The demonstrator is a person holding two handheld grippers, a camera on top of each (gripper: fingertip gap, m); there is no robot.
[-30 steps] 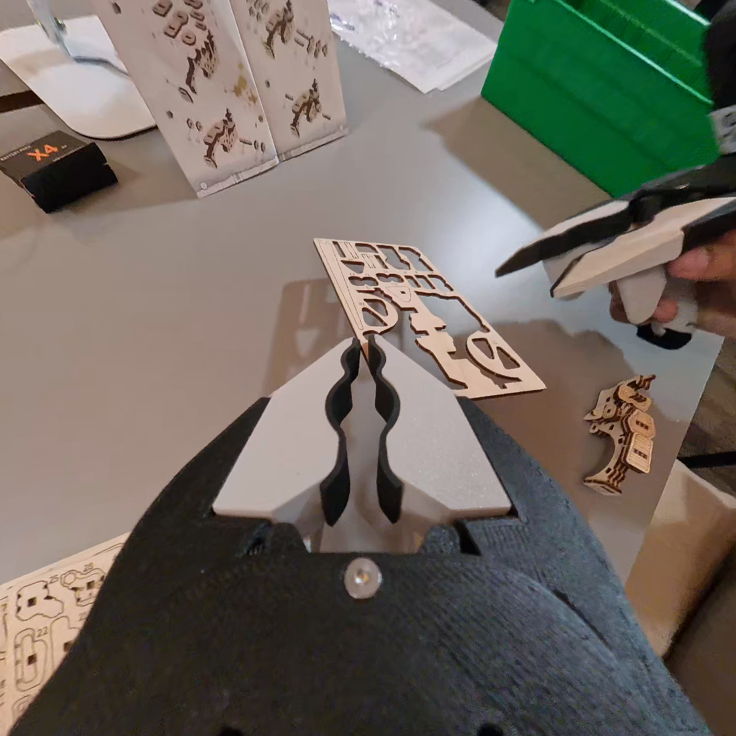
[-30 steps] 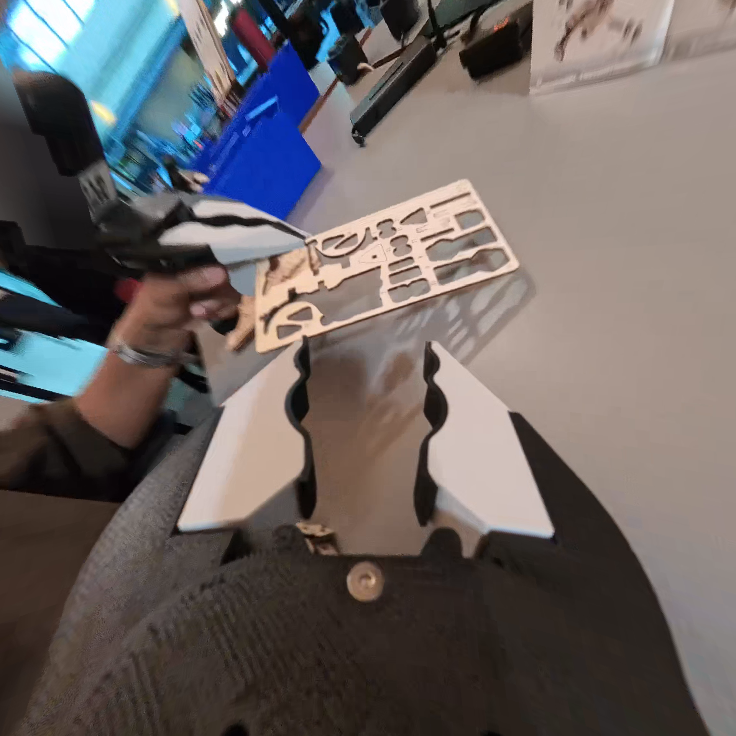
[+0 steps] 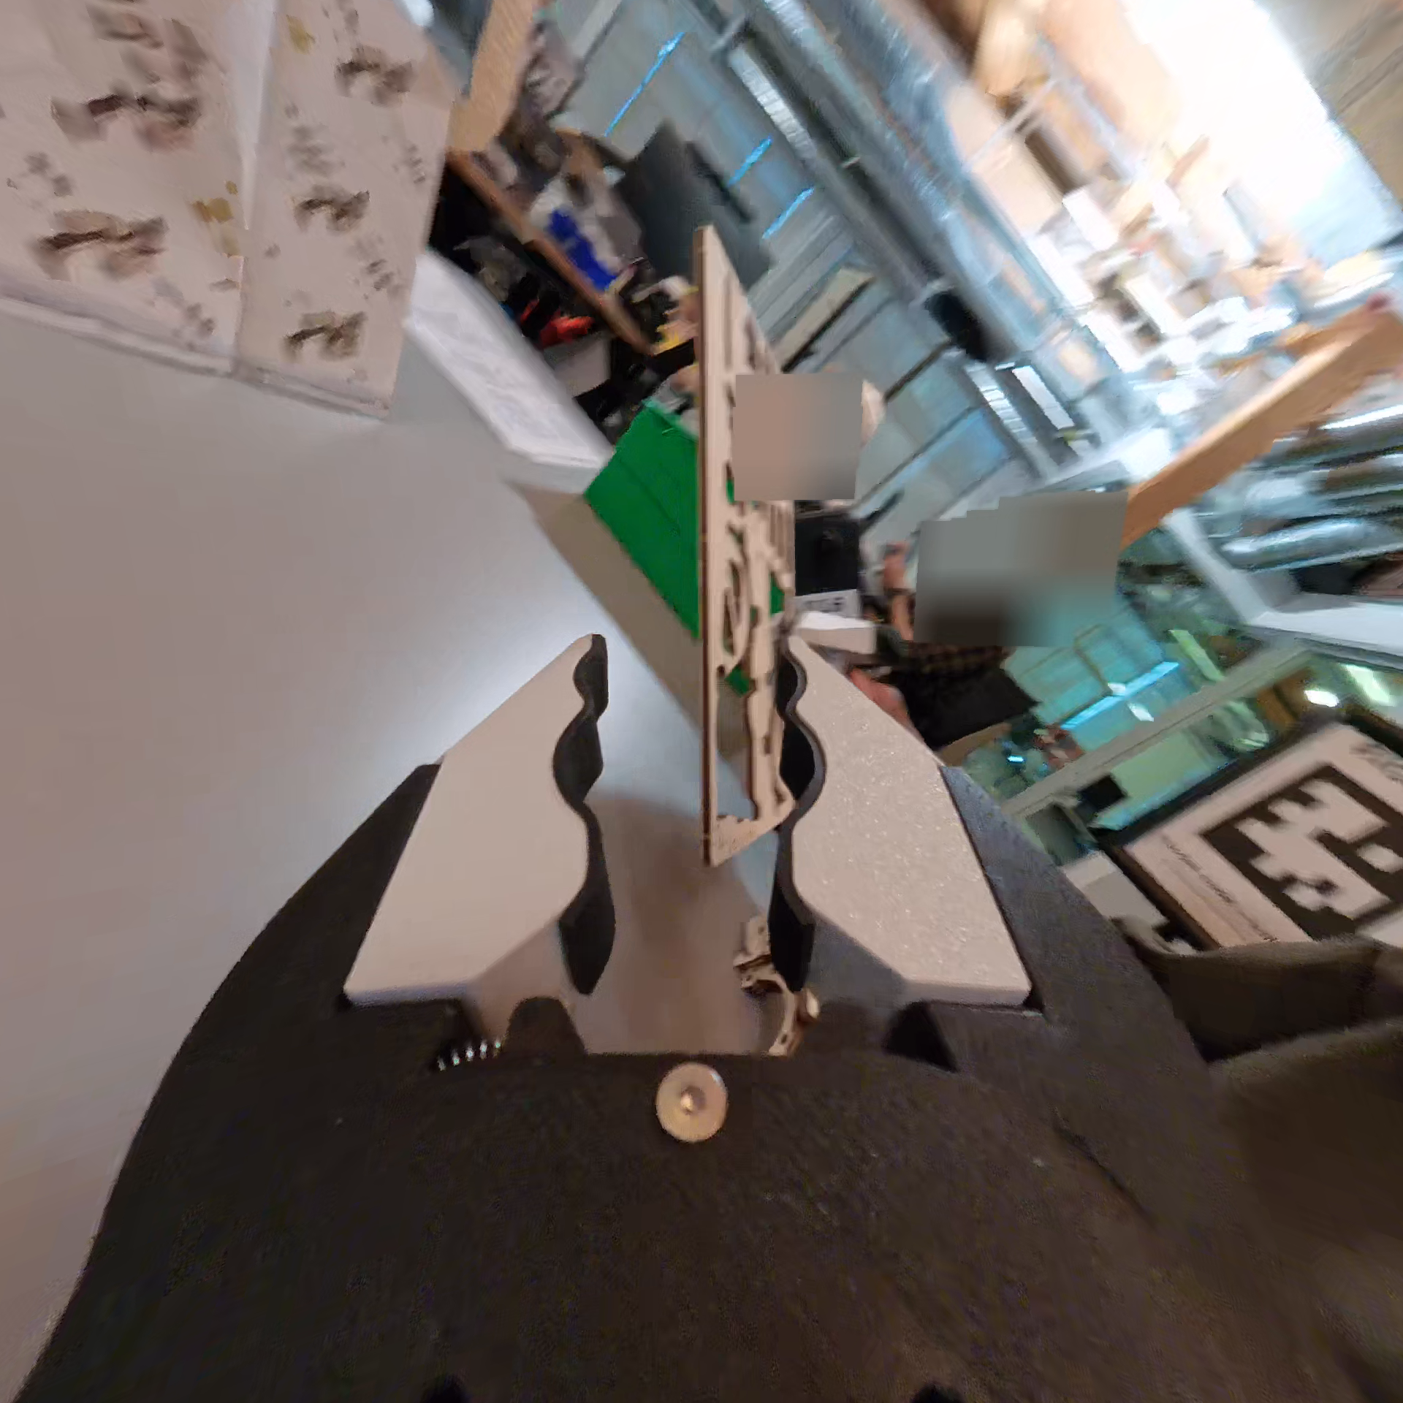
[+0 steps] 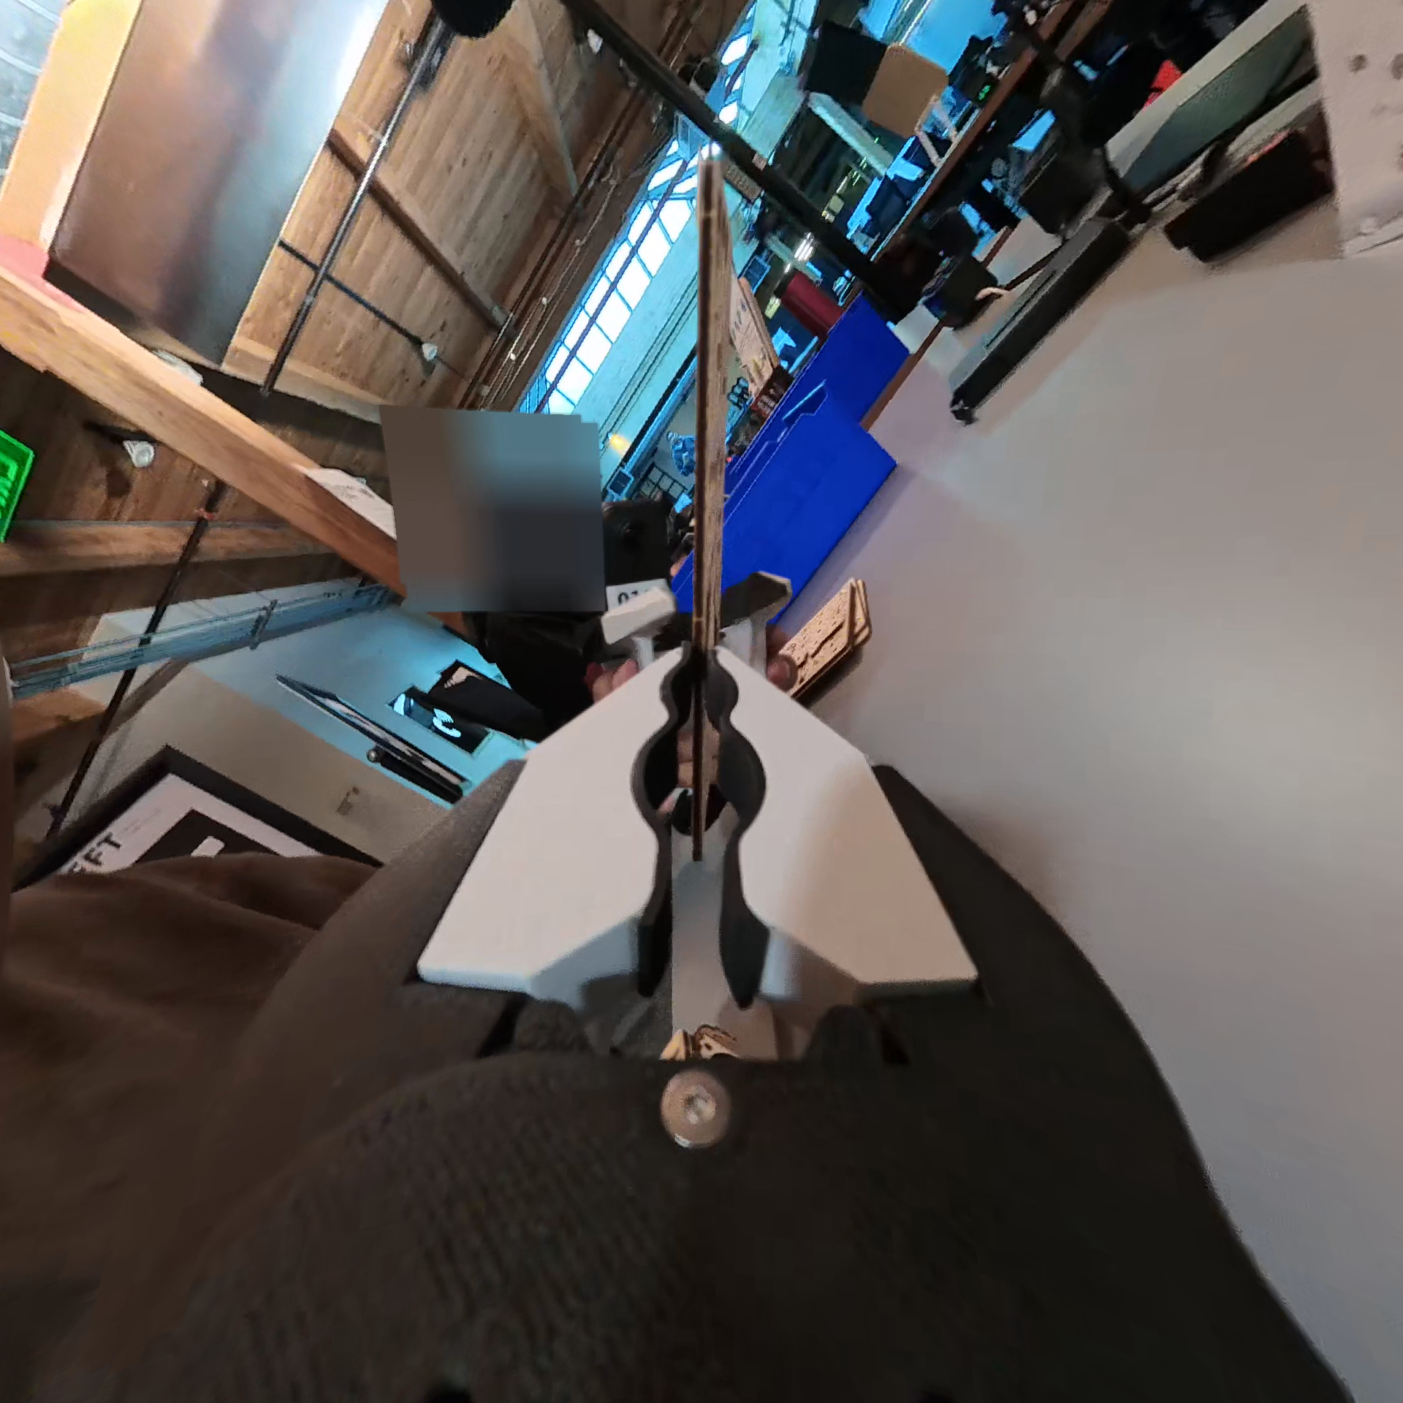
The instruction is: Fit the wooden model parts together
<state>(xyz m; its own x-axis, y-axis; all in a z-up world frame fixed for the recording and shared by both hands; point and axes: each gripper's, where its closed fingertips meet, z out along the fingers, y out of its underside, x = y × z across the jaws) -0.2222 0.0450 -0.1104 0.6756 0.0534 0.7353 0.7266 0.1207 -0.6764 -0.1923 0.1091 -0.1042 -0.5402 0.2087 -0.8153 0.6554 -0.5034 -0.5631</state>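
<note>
Handover, by the look of it. Left of the wooden parts sheet (image 3: 712,531), noted printed cards (image 3: 228,190) standing on the grey table (image 3: 228,569), well apart from the sheet and out of the work. Held the left gripper (image 3: 695,653) spread wide about the sheet, one pad well apart from it, the other touching or just beside its face, cannot tell which; slack rather than gripping, probably so as not to fight the other grip. Found the sheet itself clear of the table and upright on edge, likely so that parts could be reached from either face. Clamped it thin-edge-on in the right gripper (image 4: 695,660), jaws narrow and pinched on its near end, presumably to carry its whole weight. Behind the sheet, saw a green bin (image 3: 653,516). Right of the sheet, in the right wrist view, spotted a partly built wooden model (image 4: 827,638) lying on the table, near, apparently parked to await the next part. Judged no part yet pressed out for fitting.
</note>
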